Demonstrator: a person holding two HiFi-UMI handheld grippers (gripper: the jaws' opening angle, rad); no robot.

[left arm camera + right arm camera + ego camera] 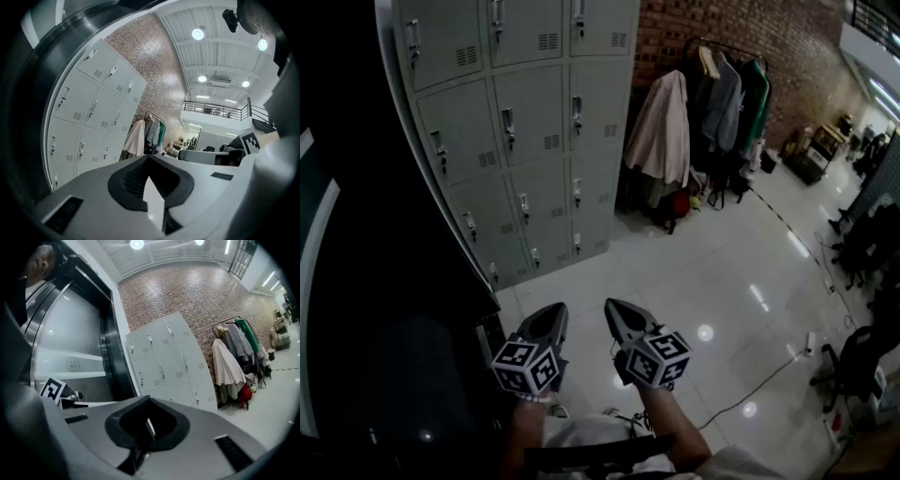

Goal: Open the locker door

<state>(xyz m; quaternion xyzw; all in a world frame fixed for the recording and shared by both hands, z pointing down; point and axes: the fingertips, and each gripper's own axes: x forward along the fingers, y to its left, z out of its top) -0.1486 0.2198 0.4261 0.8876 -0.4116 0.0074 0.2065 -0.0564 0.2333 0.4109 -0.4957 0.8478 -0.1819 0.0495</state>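
floor open to lockers

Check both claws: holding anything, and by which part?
Nothing is held. The left claw and right claw are both shut and empty, away from the lockers.

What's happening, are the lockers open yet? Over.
Left gripper shut, right gripper shut, both empty. Lockers all closed, not reached. Clothes rack off to the side.

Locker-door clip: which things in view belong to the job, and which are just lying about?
Job: lockers; left hand-held gripper; right hand-held gripper.
Lying about: coats on rack; floor cable; office chair.
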